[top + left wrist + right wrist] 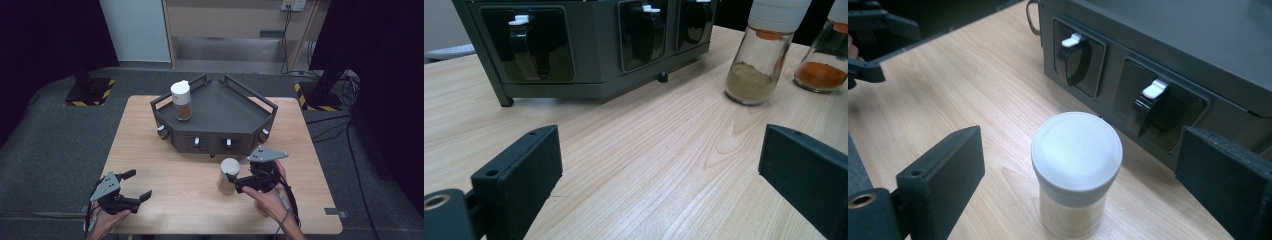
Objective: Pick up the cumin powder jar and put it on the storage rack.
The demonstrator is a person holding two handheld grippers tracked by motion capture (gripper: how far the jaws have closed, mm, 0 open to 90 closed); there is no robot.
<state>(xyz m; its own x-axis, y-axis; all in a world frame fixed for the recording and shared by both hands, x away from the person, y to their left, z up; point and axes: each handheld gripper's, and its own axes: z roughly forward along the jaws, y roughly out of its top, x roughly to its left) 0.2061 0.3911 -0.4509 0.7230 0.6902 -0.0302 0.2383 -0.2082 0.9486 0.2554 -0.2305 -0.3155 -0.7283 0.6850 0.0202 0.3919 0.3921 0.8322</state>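
White-capped spice jar [1076,172]: upright on the wooden table [165,165], just in front of the dark rack [220,117], between the spread jaws of the right gripper [234,183], pads not touching it. Left gripper [141,186]: jaws apart, empty, near table's front edge. Second jar [182,100]: atop the rack.

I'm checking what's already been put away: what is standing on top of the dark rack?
One white-capped jar of brown powder stands at the left back of the rack. The rest of its top is bare. The jar covers the spot beneath it.
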